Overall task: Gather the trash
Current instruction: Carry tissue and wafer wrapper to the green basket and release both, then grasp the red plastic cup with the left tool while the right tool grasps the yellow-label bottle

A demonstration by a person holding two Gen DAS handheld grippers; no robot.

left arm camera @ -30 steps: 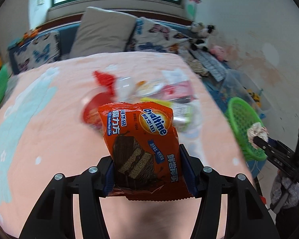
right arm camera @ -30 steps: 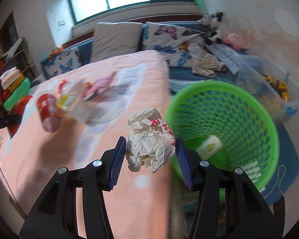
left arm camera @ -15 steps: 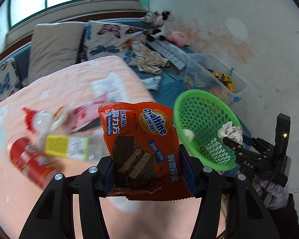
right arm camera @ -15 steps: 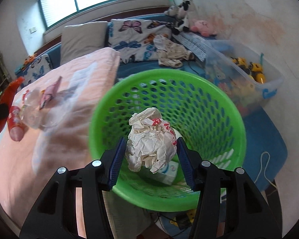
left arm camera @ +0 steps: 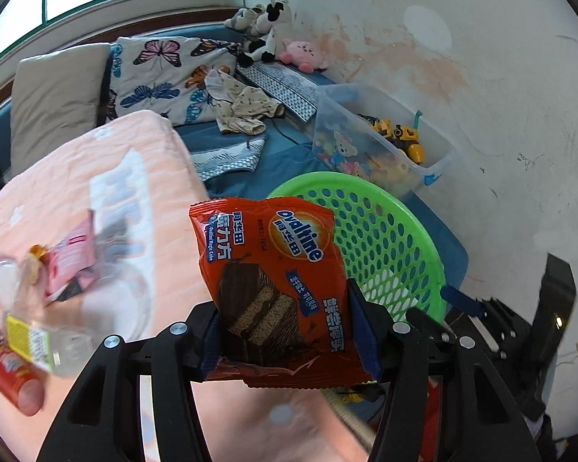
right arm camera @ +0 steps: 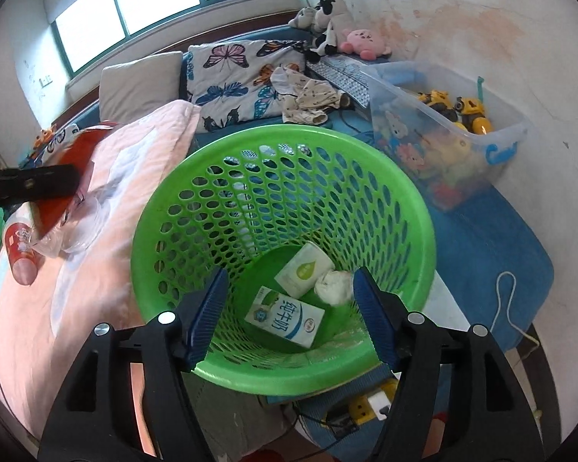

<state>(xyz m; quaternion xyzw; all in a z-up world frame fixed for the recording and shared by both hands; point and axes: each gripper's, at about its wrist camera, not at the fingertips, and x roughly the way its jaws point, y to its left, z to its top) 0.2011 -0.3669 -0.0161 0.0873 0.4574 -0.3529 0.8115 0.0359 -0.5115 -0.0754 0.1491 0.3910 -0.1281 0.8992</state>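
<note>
My left gripper (left arm camera: 287, 331) is shut on an orange Ovaltine cake wrapper (left arm camera: 273, 281) and holds it upright above the bed's right edge, just left of the green basket (left arm camera: 389, 238). My right gripper (right arm camera: 289, 308) is open and empty, directly over the green basket (right arm camera: 408, 208). A crumpled paper ball (right arm camera: 333, 287) lies at the basket bottom beside a milk carton (right arm camera: 285, 317) and a white pack (right arm camera: 304, 273). A red can (left arm camera: 7, 369), a clear bottle (left arm camera: 38, 342) and a pink wrapper (left arm camera: 71, 258) lie on the bed.
A pink bedspread (left arm camera: 57, 192) covers the bed, with pillows (left arm camera: 54, 96) behind. A clear toy bin (right arm camera: 443, 131) stands by the wall right of the basket. A blue mat (right arm camera: 493, 246) covers the floor. The red can (right arm camera: 19, 254) also shows left of the basket.
My right gripper opened over the basket and the paper ball dropped to its bottom. My left gripper swung right with the wrapper, closer to the basket.
</note>
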